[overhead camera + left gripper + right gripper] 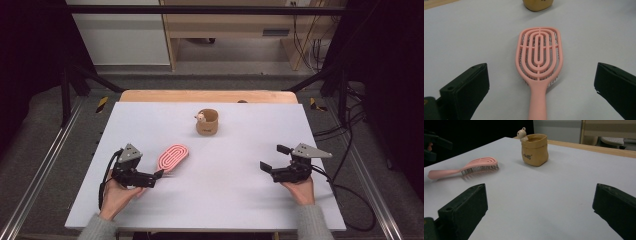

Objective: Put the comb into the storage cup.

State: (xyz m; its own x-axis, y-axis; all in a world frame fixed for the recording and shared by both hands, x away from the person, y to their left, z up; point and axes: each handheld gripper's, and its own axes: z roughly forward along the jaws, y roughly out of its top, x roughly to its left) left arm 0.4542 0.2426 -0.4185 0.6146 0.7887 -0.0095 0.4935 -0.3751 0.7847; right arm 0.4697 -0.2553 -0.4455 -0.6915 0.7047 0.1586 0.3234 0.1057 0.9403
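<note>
My left gripper (pixel 159 175) has its jaws spread wide, nothing pressed between them; the pink hairbrush (pixel 539 57) lies bristles-down on the white table (pixel 240 200), its handle end running back between the parted jaws, untouched. My right gripper (pixel 272 159) rests well apart, jaws also wide and empty. A tan pot (pixel 534 150) with a small figure on its rim stands beyond the brush.

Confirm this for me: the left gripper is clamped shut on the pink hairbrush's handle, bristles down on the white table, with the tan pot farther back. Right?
Not quite. The left gripper is open: in the left gripper view its jaws stand wide on either side of the pink hairbrush, clear of the handle. The rest holds: bristles down on the white table, the tan pot farther back.
</note>
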